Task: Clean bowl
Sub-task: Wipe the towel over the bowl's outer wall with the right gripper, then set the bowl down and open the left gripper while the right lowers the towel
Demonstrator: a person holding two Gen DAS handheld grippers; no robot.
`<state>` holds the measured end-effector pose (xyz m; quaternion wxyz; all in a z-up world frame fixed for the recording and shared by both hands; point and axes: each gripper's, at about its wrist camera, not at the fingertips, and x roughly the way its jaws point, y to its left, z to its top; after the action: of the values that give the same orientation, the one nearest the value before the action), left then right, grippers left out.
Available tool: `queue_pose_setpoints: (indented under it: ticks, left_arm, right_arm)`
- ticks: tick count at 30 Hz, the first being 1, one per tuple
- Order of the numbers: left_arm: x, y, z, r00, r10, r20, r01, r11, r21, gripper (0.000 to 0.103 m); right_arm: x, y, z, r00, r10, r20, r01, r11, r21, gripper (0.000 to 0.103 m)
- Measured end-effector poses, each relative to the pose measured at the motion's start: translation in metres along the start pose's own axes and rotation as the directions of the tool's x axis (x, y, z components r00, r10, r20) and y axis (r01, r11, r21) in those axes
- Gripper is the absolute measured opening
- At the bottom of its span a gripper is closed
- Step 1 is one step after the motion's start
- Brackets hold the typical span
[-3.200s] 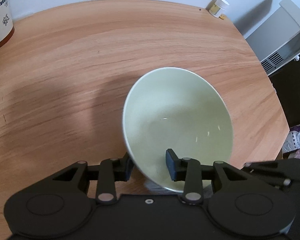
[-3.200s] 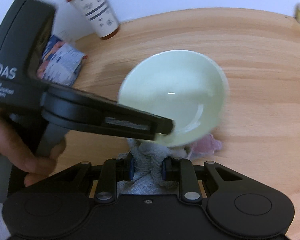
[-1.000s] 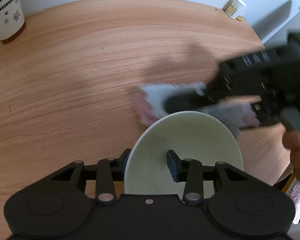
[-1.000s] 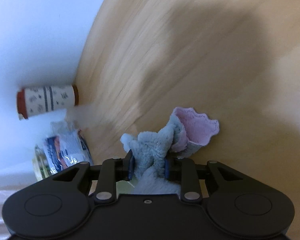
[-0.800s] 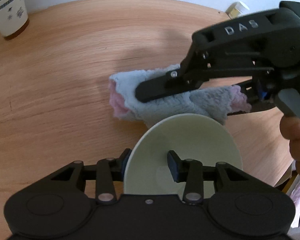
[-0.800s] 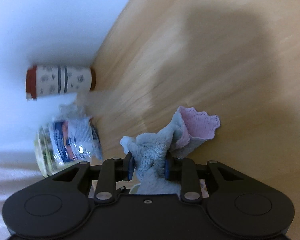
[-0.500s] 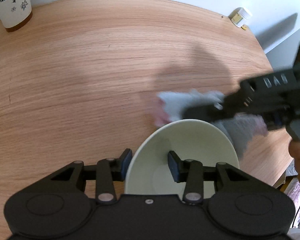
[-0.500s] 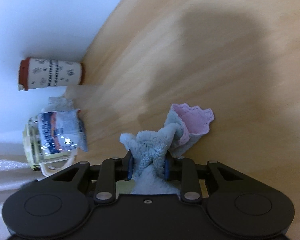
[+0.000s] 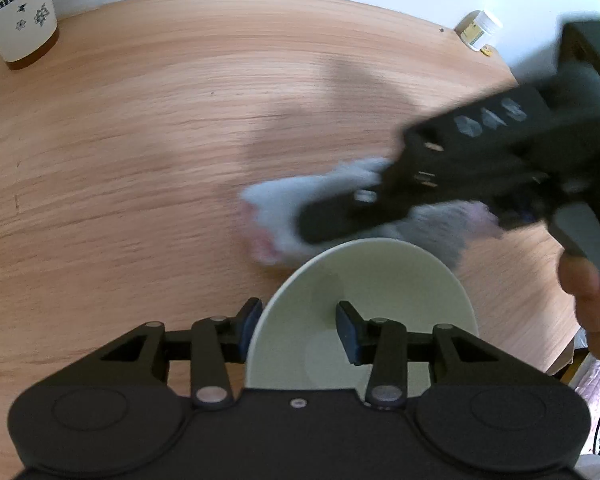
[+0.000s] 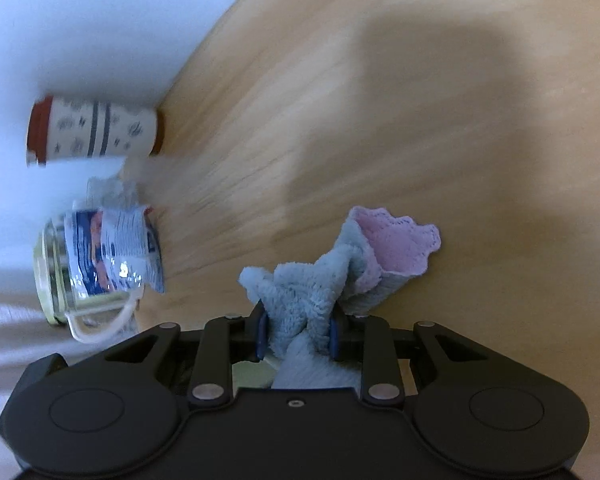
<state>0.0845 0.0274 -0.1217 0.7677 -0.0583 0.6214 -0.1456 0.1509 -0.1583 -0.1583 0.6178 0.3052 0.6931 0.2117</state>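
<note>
A pale green bowl [image 9: 380, 280] is tilted up above the round wooden table [image 9: 140, 140], with my left gripper [image 9: 298, 326] shut on its near rim, one finger outside and one inside. Just beyond the far rim, the blurred right gripper body [image 9: 480, 160] carries a grey and pink cloth [image 9: 284, 208] against the bowl's outer side. In the right wrist view my right gripper [image 10: 298, 336] is shut on that cloth [image 10: 320, 288], whose pink corner sticks up to the right. A sliver of the bowl [image 10: 250, 374] shows under the fingers.
A patterned cup with a red-brown base [image 9: 20, 12] stands at the table's back left; the same cup [image 10: 92, 132] shows in the right wrist view. A glass jar with a printed packet [image 10: 104, 264] lies near it. A small white pot [image 9: 480, 30] sits back right. A hand [image 9: 592, 292] holds the right gripper.
The right gripper with the cloth has swept back and forth along the bowl's far outer side, and is now blurred in motion. The left gripper has kept its hold on the bowl.
</note>
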Motion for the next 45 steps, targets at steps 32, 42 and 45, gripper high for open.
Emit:
queue_pose_setpoints:
  ticks: [32,42,45]
  left_arm:
    - [0.008,-0.014,0.02,0.995,0.088,-0.043,-0.091,0.993,-0.075,0.071]
    - [-0.009,-0.029,0.02,0.99,0.14,0.009,-0.137,0.978,-0.156,0.102]
    - [-0.015,-0.032,0.017,0.985,0.169,0.02,-0.163,0.969,-0.185,0.102]
  right_arm:
    - [-0.083,-0.048,0.002,0.922,-0.272,0.276,0.339,0.911,-0.236,0.032]
    - [-0.076,-0.048,-0.012,0.909,-0.284,0.305,0.385,0.853,-0.352,0.052]
    - [-0.082,-0.046,-0.02,0.905,-0.28,0.32,0.389,0.848,-0.359,0.067]
